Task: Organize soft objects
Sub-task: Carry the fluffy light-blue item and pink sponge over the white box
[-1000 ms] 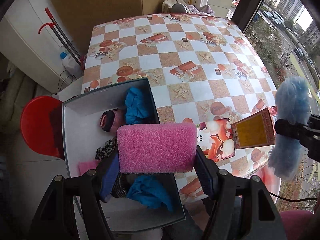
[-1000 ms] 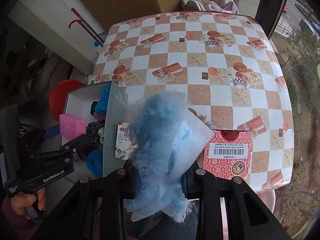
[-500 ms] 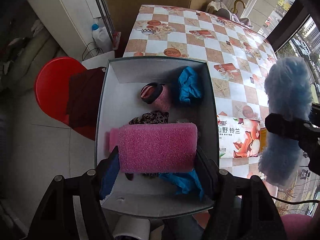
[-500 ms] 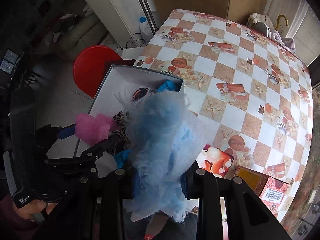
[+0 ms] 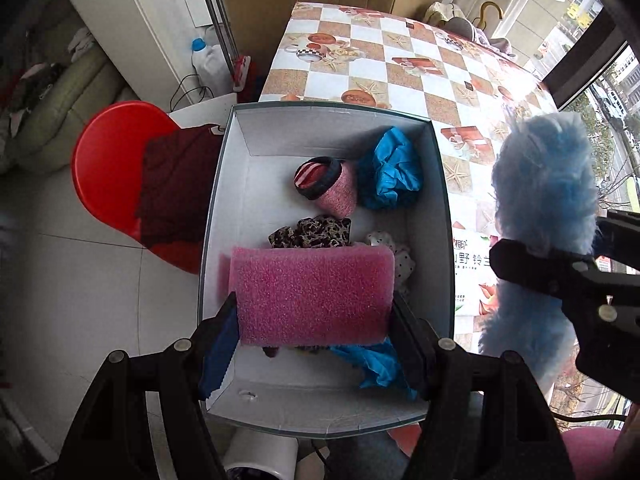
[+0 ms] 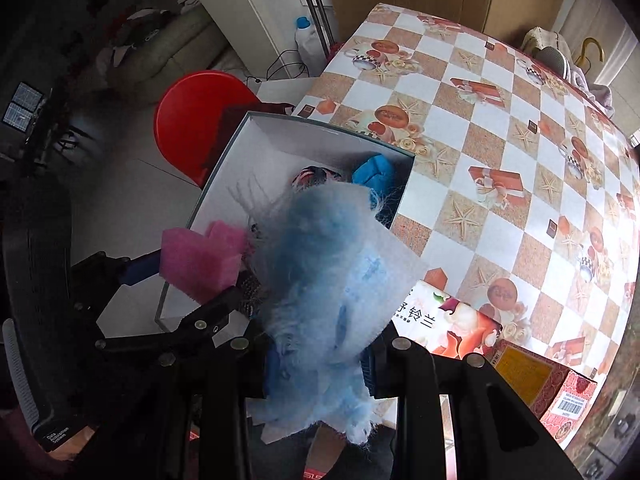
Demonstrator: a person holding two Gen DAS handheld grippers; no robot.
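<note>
My left gripper (image 5: pixel 314 322) is shut on a pink foam block (image 5: pixel 312 294) and holds it above the near half of the open white box (image 5: pixel 224 184). The block also shows in the right wrist view (image 6: pixel 200 264). In the box lie a blue cloth (image 5: pixel 390 174), a pink knitted roll (image 5: pixel 328 186), a leopard-print scrunchie (image 5: pixel 310 232) and another blue cloth (image 5: pixel 374 362). My right gripper (image 6: pixel 316 364) is shut on a fluffy light-blue piece (image 6: pixel 324 280), held beside the box's right wall (image 5: pixel 540 200).
The box stands at the left edge of a checkered table (image 5: pixel 420 64). A tissue pack (image 6: pixel 444 316) and a red-and-yellow carton (image 6: pixel 536 380) lie to the right of it. A red chair (image 5: pixel 108 172) with a dark cloth stands left of the box.
Both grippers have swung left from over the table to the box. The pink block now hangs over the box's near half, and the blue fluffy piece is closer beside it.
</note>
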